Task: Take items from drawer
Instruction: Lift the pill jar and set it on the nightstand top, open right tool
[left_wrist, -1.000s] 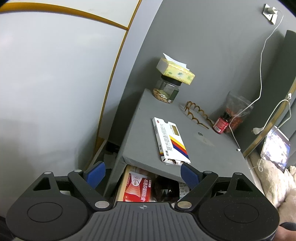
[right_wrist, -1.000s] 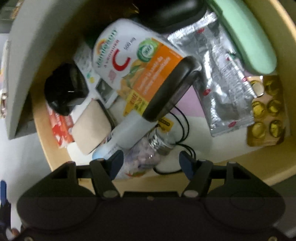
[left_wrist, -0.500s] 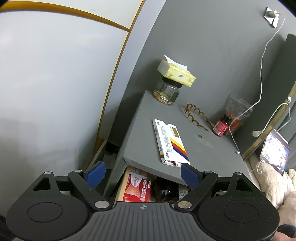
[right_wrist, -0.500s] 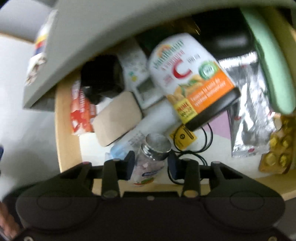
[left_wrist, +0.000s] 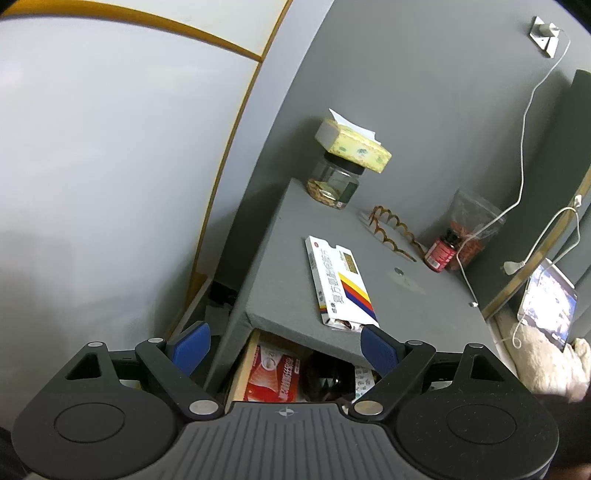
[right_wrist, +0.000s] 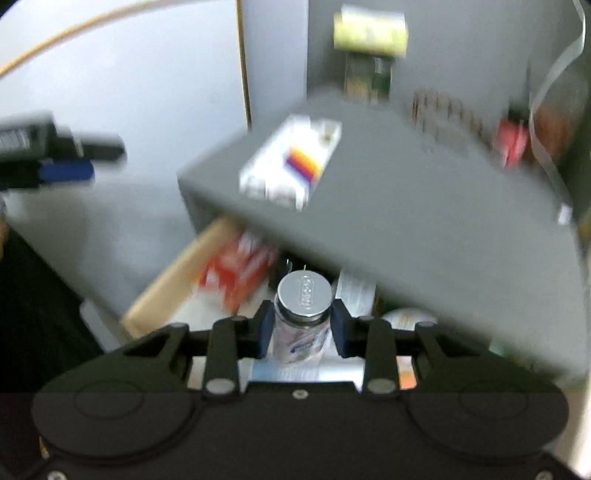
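My right gripper is shut on a small clear bottle with a silver cap and holds it above the open wooden drawer, lifted toward the grey tabletop. The view is blurred by motion. My left gripper is open and empty, held in front of the drawer, where a red box and a dark item show. The left gripper also shows at the left of the right wrist view.
On the tabletop lie a white medicine box, a glass jar with a yellow tissue pack on it, a brown hair clip, a red bottle and a white cable. A wall stands left.
My right gripper closed on the silver-capped bottle, lifted it out of the drawer and tilted up toward the tabletop. My left gripper has stayed nearly still.
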